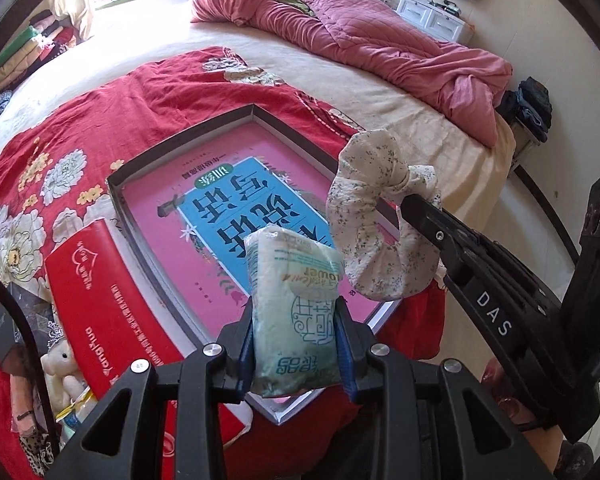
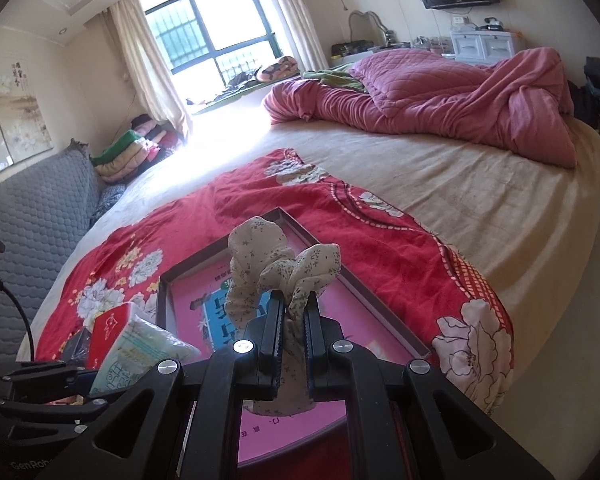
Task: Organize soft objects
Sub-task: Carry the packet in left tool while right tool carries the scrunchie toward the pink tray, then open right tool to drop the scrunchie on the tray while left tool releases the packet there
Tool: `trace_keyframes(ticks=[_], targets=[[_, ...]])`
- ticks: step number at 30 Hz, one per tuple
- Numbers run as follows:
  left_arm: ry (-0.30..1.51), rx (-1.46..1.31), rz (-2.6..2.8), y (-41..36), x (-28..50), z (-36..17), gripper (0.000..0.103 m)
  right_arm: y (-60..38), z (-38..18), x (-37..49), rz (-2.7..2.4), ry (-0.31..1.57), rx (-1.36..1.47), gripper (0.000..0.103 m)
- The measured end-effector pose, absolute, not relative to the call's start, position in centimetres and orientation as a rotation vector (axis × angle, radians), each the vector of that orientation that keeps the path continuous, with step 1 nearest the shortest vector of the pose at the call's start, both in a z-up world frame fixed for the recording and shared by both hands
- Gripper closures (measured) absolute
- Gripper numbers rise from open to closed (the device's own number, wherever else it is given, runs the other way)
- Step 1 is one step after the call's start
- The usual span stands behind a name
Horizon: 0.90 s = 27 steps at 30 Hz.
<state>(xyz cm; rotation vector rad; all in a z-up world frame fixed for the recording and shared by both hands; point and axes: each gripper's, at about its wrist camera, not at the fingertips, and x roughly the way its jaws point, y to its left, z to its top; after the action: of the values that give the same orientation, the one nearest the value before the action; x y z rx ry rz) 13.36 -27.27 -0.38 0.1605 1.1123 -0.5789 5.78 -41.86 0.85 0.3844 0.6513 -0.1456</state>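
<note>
Two hand-held black two-finger grippers, both loaded, both above a shallow grey-walled open box (image 1: 121,196) with a pink and blue printed sheet lining its floor. Left gripper (image 1: 298,344): partly closed, blue pads clamped on the two long sides of a pale green plastic-wrapped pack of tissues (image 1: 296,304), pack standing upright between the fingers and poking out past their tips, over the near end of the box. Right gripper (image 2: 293,312): pinched almost fully together on a cream, small-flowered fabric scrunchie (image 2: 276,264), ruffled loop bunched up above the fingertips, a fold of cloth trailing down between the fingers. From the left wrist view, same scrunchie (image 1: 374,224) hanging as an open ring off the tip of the right gripper (image 1: 410,204), just beside the tissue pack and over the right edge of the box. Under the box, a red floral cotton quilt cover (image 1: 60,140) spread on a cream bed sheet (image 1: 300,56). Left of the box, touching its wall or very nearly, a red cardboard carton with white lettering (image 1: 100,280); further left, a small white plush toy (image 1: 62,360). At the far end of the bed, a crumpled pink quilted duvet (image 1: 380,40).
</note>
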Motion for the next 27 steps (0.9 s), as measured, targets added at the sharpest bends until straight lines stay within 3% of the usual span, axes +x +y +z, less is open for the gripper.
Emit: trace_keyframes(ticks=[27], targets=[[1.241, 0.303, -0.560, -30.8, 14.4, -5.4, 0.068, -42.9, -4.2, 7.6, -0.215, 0.842, 0.323, 0.088]])
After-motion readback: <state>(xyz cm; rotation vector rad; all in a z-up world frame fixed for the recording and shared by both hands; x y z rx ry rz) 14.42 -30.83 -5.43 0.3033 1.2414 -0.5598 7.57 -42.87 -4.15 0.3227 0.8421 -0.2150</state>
